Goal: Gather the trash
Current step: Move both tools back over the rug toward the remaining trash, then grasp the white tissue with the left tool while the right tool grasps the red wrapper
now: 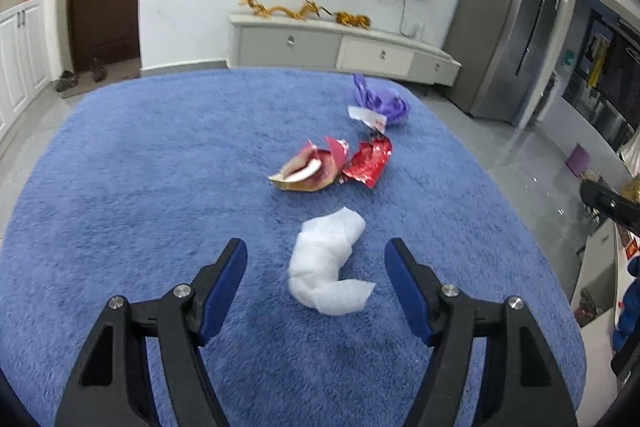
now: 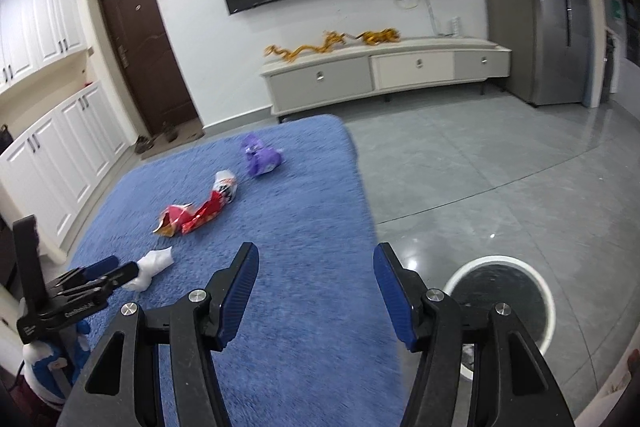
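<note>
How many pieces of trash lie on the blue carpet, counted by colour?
White tissue: 1
Red wrapper: 1
Pink and tan packet: 1
Purple bag: 1
White printed wrapper: 1
Total: 5, all on the blue carpet; some pieces overlap, so the count is approximate.

Crumpled wrappers (image 1: 366, 163) (tissue (image 1: 326, 265) nearest)

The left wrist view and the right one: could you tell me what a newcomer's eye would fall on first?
A line of litter on the blue rug: a white tissue nearest, between the open fingers of the left gripper, then red wrappers and a purple bag farther off. Beside the rug, on the grey floor, a white-rimmed bin shows behind the open right gripper.
</note>
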`<state>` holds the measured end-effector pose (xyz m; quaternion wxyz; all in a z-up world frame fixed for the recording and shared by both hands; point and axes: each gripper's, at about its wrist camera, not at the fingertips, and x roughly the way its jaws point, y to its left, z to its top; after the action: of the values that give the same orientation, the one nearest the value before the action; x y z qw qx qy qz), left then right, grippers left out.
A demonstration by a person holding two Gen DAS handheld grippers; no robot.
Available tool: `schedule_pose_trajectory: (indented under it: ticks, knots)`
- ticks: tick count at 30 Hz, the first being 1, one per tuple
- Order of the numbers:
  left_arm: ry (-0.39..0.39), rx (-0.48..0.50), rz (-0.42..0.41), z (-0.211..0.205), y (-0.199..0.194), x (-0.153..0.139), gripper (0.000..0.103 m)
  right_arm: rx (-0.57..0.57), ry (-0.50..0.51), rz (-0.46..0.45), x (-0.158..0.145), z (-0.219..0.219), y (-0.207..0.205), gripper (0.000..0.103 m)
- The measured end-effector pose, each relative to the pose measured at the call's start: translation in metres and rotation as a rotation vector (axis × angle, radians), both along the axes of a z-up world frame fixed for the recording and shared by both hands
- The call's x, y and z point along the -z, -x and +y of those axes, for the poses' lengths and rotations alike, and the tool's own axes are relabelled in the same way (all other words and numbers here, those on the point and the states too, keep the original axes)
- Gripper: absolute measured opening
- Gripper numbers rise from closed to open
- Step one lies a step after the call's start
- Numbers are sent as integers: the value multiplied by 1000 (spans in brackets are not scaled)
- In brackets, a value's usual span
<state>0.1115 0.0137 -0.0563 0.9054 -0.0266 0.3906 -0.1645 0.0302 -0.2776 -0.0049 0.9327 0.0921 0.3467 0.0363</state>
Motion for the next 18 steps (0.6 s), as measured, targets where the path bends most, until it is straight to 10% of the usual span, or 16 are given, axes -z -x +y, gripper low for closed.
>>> schedule_pose_trajectory:
  ticks: [5, 18]
  knots:
    - [-6, 40, 39, -7, -14, 13, 68, -69, -20, 29, 12, 20, -26, 57]
    - [95, 27, 102, 5, -34, 25, 23, -210, -117, 105, 49, 70, -102, 47]
